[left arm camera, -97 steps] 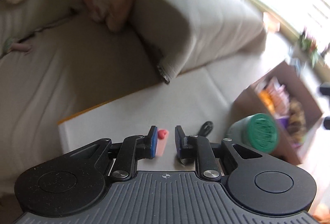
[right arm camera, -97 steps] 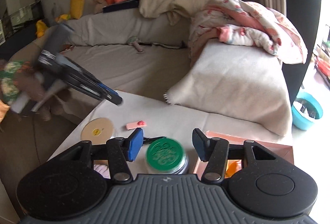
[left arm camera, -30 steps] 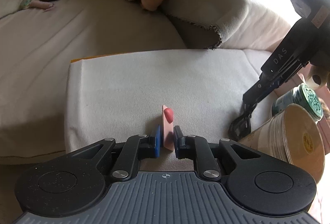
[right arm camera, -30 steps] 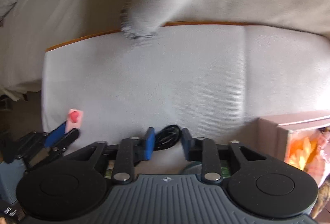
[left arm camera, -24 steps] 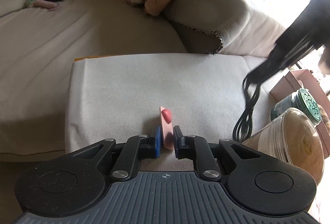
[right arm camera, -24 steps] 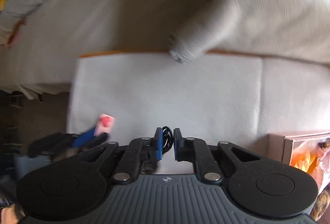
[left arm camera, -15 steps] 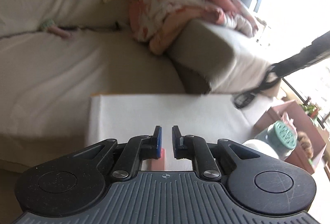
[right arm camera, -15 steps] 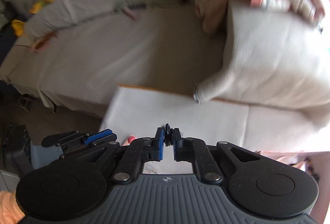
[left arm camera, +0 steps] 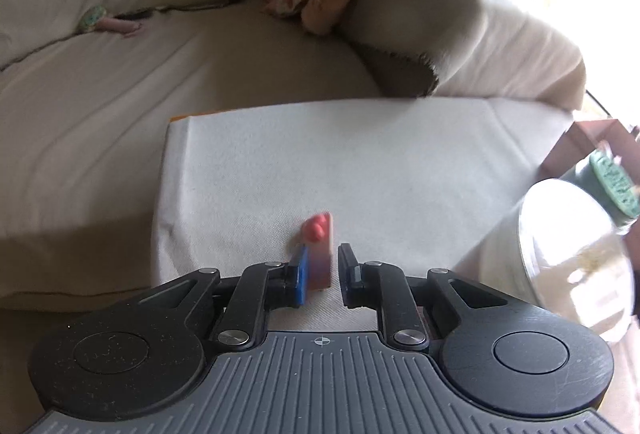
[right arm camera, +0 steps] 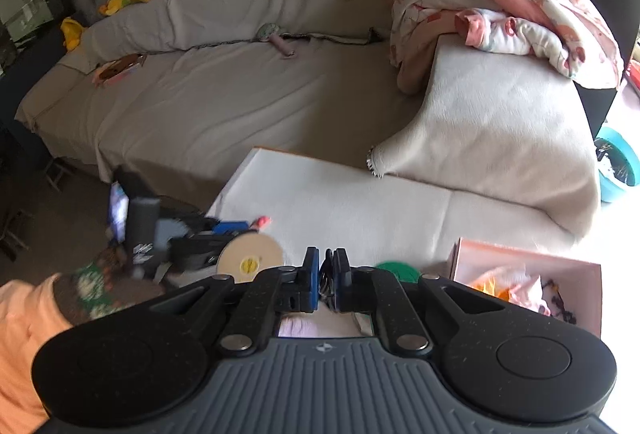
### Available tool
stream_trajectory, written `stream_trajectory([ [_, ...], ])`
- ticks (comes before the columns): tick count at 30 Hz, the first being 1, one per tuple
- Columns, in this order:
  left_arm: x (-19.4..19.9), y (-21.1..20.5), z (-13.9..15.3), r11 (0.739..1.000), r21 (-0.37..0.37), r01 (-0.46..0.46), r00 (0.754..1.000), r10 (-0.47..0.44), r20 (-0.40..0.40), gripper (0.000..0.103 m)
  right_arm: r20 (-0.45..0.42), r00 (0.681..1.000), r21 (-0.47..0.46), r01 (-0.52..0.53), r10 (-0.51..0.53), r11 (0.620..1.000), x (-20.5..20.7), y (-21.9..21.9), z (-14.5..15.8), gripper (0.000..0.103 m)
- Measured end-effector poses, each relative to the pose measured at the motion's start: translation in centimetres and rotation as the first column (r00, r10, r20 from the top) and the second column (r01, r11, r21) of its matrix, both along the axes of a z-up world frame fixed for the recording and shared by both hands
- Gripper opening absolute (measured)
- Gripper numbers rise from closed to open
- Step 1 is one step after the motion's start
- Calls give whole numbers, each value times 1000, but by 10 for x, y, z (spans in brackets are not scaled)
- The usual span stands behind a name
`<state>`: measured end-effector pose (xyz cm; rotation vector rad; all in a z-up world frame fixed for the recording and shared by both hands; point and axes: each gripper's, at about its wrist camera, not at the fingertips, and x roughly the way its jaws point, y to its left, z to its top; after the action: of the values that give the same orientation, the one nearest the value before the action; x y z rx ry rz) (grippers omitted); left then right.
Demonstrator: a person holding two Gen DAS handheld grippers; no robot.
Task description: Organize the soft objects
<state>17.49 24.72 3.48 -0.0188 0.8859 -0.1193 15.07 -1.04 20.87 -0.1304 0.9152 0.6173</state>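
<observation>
Over the white-covered table (left arm camera: 400, 162): left gripper (left arm camera: 323, 270) just opening, pink strip (left arm camera: 320, 254) loose between; right gripper (right arm camera: 327, 280) clamped on black cord (right arm camera: 328, 276).

no legible text, yellow sticker on round lid (right arm camera: 251, 256) blurred, green lid (left arm camera: 615, 183) embossing unreadable

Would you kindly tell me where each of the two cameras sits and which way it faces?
Left wrist: on the left gripper, angled down at the white cloth; its fingers flank the pink clip.
Right wrist: on the right gripper, shut on a black hair tie, facing the sofa; a sleeve shows.
Shared: clip, cloth, sofa, floral blanket, green lid.
</observation>
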Motion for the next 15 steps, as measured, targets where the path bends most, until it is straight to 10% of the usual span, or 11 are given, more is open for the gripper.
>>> stream_trajectory([
  [15, 7, -7, -12, 999, 48, -16, 998, 13, 56, 20, 148, 971, -29, -185, 187, 982, -53, -5, -18, 6],
])
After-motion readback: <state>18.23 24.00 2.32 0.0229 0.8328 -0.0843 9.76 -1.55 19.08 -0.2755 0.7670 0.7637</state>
